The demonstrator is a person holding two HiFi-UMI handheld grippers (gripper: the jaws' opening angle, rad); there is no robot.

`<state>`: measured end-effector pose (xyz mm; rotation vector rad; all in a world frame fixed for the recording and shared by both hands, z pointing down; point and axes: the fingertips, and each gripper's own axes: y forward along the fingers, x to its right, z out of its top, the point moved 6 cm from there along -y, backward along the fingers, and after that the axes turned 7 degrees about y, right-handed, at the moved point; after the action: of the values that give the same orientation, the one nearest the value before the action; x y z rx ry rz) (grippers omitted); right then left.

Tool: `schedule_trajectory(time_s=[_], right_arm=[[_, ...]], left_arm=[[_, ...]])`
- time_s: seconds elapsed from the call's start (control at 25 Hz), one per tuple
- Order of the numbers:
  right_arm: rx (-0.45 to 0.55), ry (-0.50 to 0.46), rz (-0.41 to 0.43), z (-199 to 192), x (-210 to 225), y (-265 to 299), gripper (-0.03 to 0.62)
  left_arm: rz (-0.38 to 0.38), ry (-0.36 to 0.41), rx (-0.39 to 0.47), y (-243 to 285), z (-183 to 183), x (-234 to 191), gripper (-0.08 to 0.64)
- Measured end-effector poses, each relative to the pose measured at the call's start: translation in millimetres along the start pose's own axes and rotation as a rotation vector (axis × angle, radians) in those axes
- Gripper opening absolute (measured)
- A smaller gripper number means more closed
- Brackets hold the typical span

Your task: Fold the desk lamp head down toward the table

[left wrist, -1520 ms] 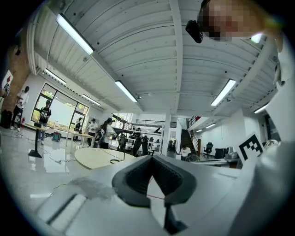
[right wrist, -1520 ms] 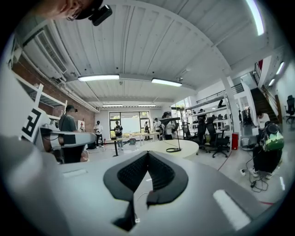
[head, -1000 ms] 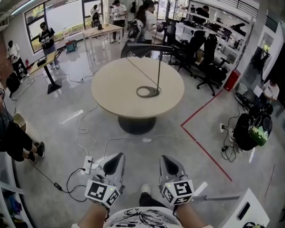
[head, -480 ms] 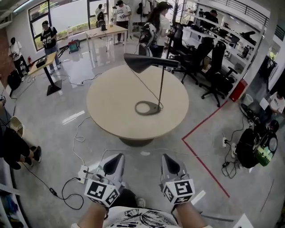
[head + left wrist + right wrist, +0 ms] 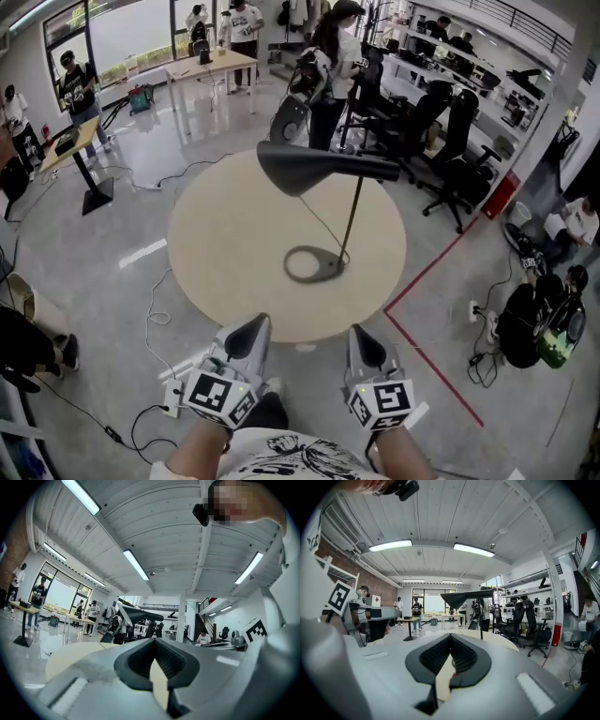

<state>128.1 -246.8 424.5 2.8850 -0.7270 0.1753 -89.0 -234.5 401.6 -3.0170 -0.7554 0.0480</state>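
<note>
A black desk lamp stands on the round beige table (image 5: 225, 244). Its ring base (image 5: 314, 264) lies flat, a thin pole (image 5: 352, 217) rises from it, and the wide dark lamp head (image 5: 314, 167) sticks out level to the left at the top. My left gripper (image 5: 255, 324) and right gripper (image 5: 356, 331) hover side by side at the table's near edge, well short of the lamp. Both are shut with nothing between the jaws. The lamp head (image 5: 137, 615) shows beyond the left gripper (image 5: 154, 640). From the right gripper (image 5: 450, 635) the lamp head (image 5: 467, 597) is straight ahead.
Black office chairs (image 5: 439, 111) and desks stand behind the table on the right. Several people stand at the back near a wooden desk (image 5: 202, 66). Red tape (image 5: 424, 270) marks the floor on the right. Cables (image 5: 153, 319) trail on the left; bags (image 5: 532, 323) sit far right.
The table and lamp have come nearer and lower in the head view as the person stepped up to them. Both grippers stayed shut, side by side in front of the body.
</note>
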Motion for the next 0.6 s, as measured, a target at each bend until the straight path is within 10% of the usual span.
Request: schedule_trajectory(time_s=[0.6], right_arm=[[0.027,-0.123,-0.084,36.6,3.0,138.5,0.008]], left_arm=[[-0.100,0.095,0.102,120.9,71.6,-125.7,0.006]])
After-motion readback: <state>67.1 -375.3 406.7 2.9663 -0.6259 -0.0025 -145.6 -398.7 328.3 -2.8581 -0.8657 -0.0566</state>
